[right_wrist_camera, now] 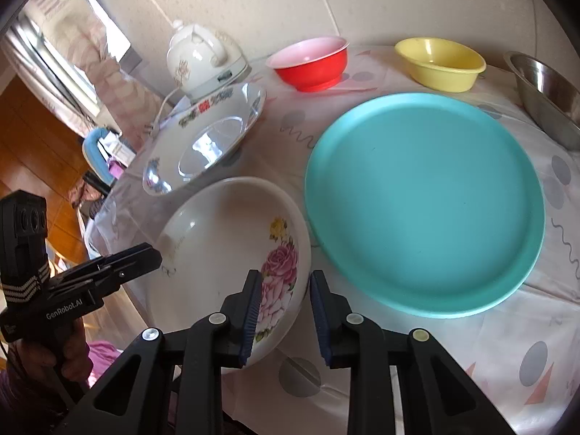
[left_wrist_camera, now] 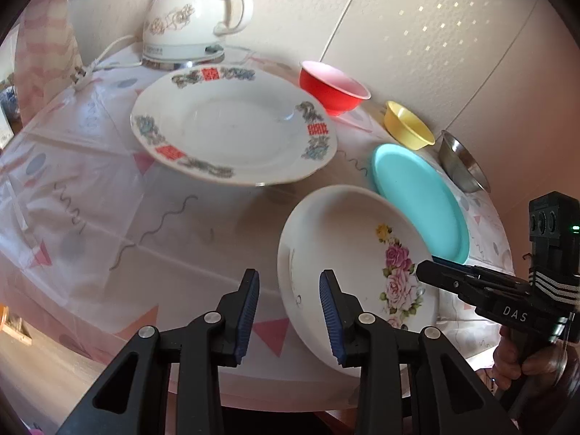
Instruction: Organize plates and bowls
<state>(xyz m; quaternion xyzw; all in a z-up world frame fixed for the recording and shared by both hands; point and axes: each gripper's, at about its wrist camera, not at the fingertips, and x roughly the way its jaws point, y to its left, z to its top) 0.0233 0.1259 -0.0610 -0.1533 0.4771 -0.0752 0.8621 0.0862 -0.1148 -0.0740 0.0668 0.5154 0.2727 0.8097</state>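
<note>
A white plate with pink roses [left_wrist_camera: 348,253] [right_wrist_camera: 224,239] lies at the near edge of the table. My left gripper [left_wrist_camera: 290,311] straddles its left rim with a wide gap, the pads not pressing. My right gripper [right_wrist_camera: 284,311] straddles its right rim, jaws also apart. Each gripper shows in the other's view, the right gripper [left_wrist_camera: 424,272] at the plate's right edge and the left gripper [right_wrist_camera: 156,253] at its left. Behind are a white plate with red characters [left_wrist_camera: 232,127] [right_wrist_camera: 206,137] and a teal plate [left_wrist_camera: 420,199] [right_wrist_camera: 424,210].
A red bowl [left_wrist_camera: 333,87] [right_wrist_camera: 311,61], a yellow bowl [left_wrist_camera: 409,125] [right_wrist_camera: 440,63] and a steel bowl [left_wrist_camera: 460,163] [right_wrist_camera: 547,90] stand along the wall. A white kettle [left_wrist_camera: 195,18] with its cord sits at the back left. A patterned plastic cloth [left_wrist_camera: 108,199] covers the table.
</note>
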